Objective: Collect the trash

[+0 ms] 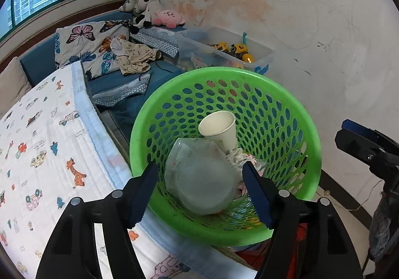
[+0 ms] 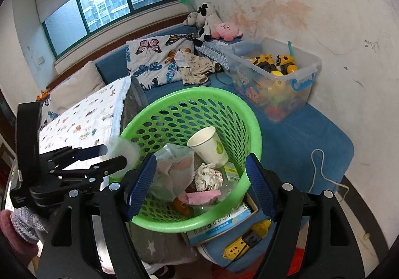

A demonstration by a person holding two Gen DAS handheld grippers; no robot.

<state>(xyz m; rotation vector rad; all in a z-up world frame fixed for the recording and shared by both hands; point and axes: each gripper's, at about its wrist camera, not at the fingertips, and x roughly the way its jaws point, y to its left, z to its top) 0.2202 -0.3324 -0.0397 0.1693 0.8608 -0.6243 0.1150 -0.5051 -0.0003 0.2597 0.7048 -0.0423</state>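
A green perforated basket (image 1: 296,109) (image 2: 247,114) stands beside the bed and holds a white paper cup (image 1: 220,129) (image 2: 210,146), a crumpled tissue (image 2: 208,176), a plastic bag (image 2: 172,169) and pink wrappers (image 2: 202,198). My left gripper (image 1: 199,194) has its jaws wide apart, and a clear plastic cup (image 1: 202,179) sits between them over the basket's near side. In the right wrist view that cup (image 2: 124,154) shows at the left gripper's (image 2: 109,155) fingertips, above the basket's left rim. My right gripper (image 2: 199,186) is open and empty above the basket.
A bed with a cartoon-print quilt (image 1: 42,149) lies left of the basket. A clear bin of toys (image 2: 276,74) stands on a blue bench (image 2: 311,139) by the wall. A box (image 2: 224,224) and a yellow power strip (image 2: 244,241) lie below the basket.
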